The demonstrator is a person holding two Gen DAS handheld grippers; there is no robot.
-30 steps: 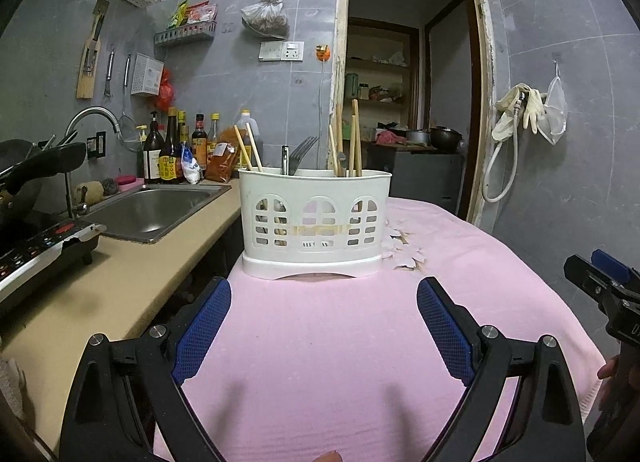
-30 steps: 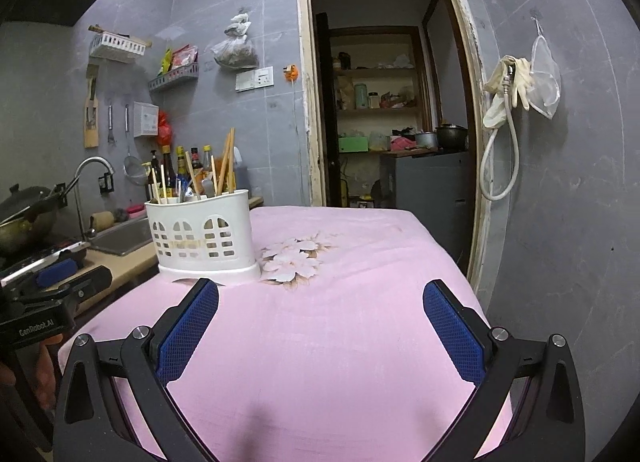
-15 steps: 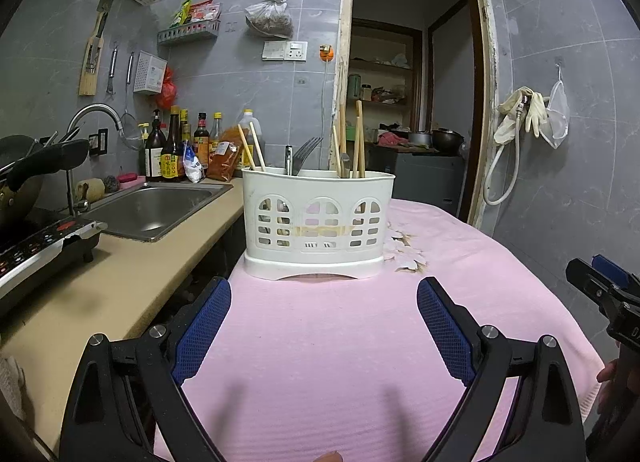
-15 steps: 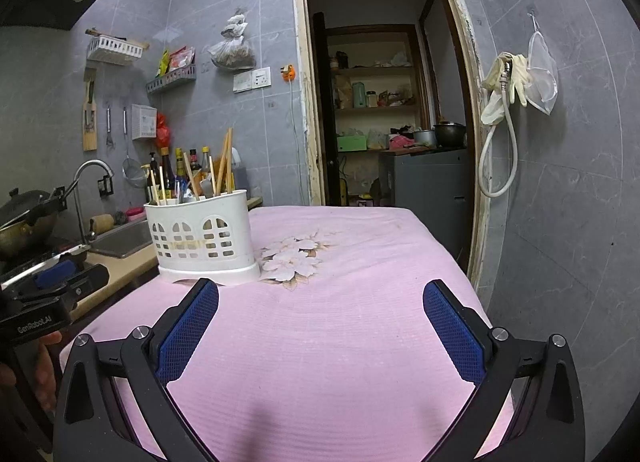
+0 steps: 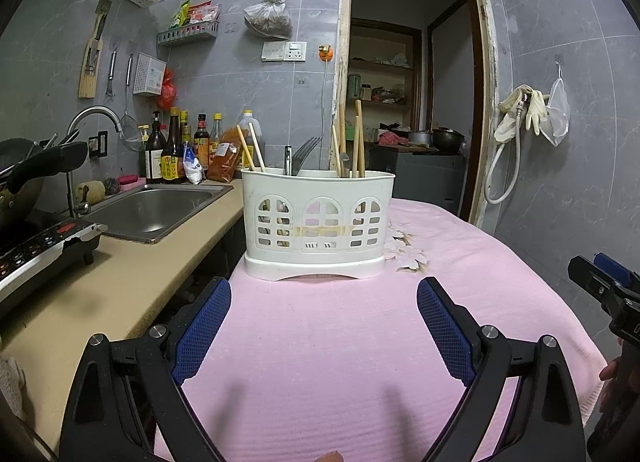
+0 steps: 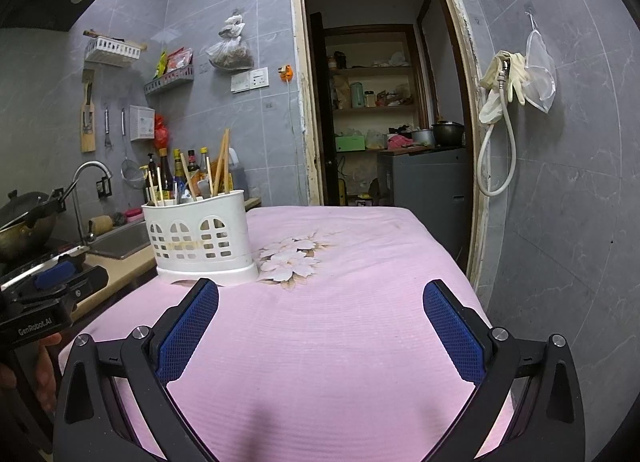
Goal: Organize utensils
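A pink cloth point(image 5: 320, 342) is covering a table beside a beige counter point(image 5: 120, 270) and sink point(image 5: 156, 213) in a grey-tiled kitchen. A white holder point(image 5: 318, 221) is standing near the cloth's far left corner, with chopsticks point(image 5: 357, 141) and a fork point(image 5: 306, 151) pointing upward. The left gripper point(image 5: 324, 298) and right gripper point(image 6: 320, 298) are hovering spread wide, holding nothing.

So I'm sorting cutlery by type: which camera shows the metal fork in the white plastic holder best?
The left wrist view: the metal fork stands clear above the white plastic holder, tines showing. In the right wrist view the holder is smaller and seen at an angle, and the fork can't be made out among the chopsticks.
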